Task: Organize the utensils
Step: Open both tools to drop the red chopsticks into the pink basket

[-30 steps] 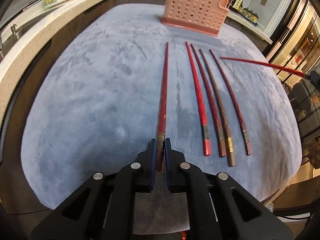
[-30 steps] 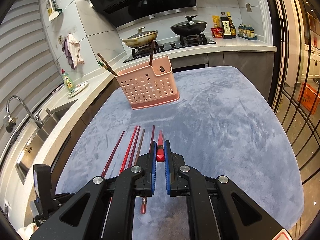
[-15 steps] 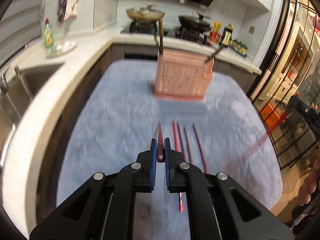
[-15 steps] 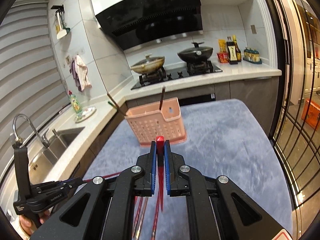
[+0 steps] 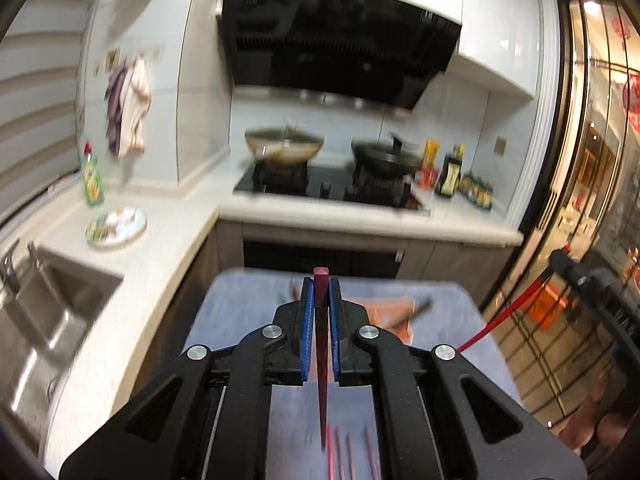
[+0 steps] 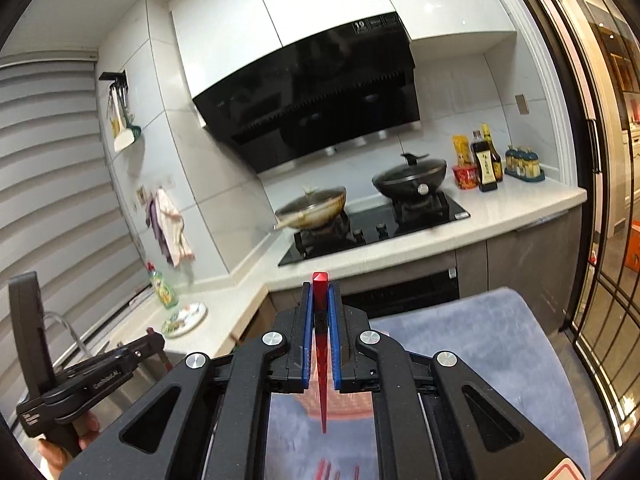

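Note:
My left gripper (image 5: 320, 292) is shut on a dark red chopstick (image 5: 321, 380) that hangs point down above the grey mat (image 5: 240, 304). My right gripper (image 6: 320, 292) is shut on a bright red chopstick (image 6: 321, 384), also point down. The pink utensil basket (image 5: 390, 310) shows just past the left fingers and under the right gripper (image 6: 352, 408). Several chopsticks (image 5: 348, 456) lie on the mat below. The right gripper and its chopstick show at the right of the left wrist view (image 5: 500, 318). The left gripper shows at the left of the right wrist view (image 6: 92, 376).
A stove with two pans (image 6: 360, 204) stands on the counter beyond the table. A sink (image 5: 44, 304) lies at the left, with a plate (image 5: 116, 226) and a green bottle (image 5: 93, 178). Glass doors (image 6: 608, 280) run along the right.
Both grippers have lifted their chopsticks off the mat and tilted up, so the chopsticks now hang point down. The views swung from the table up to the stove wall.

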Tool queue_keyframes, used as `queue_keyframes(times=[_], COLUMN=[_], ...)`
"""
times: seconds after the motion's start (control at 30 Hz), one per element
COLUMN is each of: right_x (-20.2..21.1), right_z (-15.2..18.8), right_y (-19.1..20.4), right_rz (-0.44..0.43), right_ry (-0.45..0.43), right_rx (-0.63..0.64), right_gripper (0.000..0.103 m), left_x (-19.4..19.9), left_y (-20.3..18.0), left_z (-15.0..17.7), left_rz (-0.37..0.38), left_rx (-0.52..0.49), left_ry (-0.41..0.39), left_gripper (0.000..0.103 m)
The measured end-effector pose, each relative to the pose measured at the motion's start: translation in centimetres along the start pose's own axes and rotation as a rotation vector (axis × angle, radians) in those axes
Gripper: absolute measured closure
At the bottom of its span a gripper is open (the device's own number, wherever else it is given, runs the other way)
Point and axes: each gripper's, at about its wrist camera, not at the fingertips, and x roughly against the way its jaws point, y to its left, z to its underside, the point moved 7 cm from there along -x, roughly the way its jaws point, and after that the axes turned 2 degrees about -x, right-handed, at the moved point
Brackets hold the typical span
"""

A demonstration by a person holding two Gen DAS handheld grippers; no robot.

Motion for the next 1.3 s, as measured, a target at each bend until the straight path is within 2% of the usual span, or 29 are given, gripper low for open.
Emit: queue_keyframes(times=[0.17, 0.3, 0.5, 0.73, 0.9, 0.93, 0.97, 1.03, 1.23, 1.3], right_x=[-4.3, -7.3, -11.4, -14.3, -13.3, -12.9, -12.4, -11.5, -7.6, -6.2], right_z=[-3.3, -4.0, -1.6, 3.2, 3.7, 3.7, 3.6, 3.6, 4.8, 5.3], right_y=[0.5, 0.4, -1.1, -3.9, -4.5, -4.5, -4.5, -4.4, -3.5, -3.1], right_rz=[-0.002, 0.007, 0.028, 0.079, 0.091, 0.090, 0.085, 0.078, 0.048, 0.051], right_ry=[-0.032, -0.029, 0.022, 0.117, 0.117, 0.115, 0.114, 0.109, 0.125, 0.123], right_rx=[-0.010, -0.005, -0.006, -0.012, -0.022, -0.024, -0.027, -0.033, -0.017, 0.004], right_gripper=[0.096, 0.096, 0.096, 0.096, 0.089, 0.089, 0.087, 0.083, 0.077, 0.071], left_x=[-2.5, -5.6, -9.6, -13.3, -13.1, -12.9, -12.7, -11.5, -8.4, -7.4], left_y=[-0.8, -0.9, -0.2, 1.0, 1.2, 1.2, 1.2, 1.1, 0.7, 0.6], left_z=[-5.1, -6.5, -5.3, -1.3, 0.5, 0.6, 0.7, 0.8, 2.0, 2.6], left_rz=[0.003, -0.004, -0.026, -0.033, -0.035, -0.038, -0.043, -0.053, -0.090, -0.091], left_rx=[0.014, 0.023, 0.021, 0.027, 0.022, 0.021, 0.020, 0.020, -0.004, -0.003], left_ry=[-0.077, -0.084, -0.050, 0.038, 0.063, 0.065, 0.069, 0.053, 0.051, 0.056], left_gripper=[0.096, 0.096, 0.096, 0.096, 0.094, 0.086, 0.073, 0.063, 0.060, 0.059])
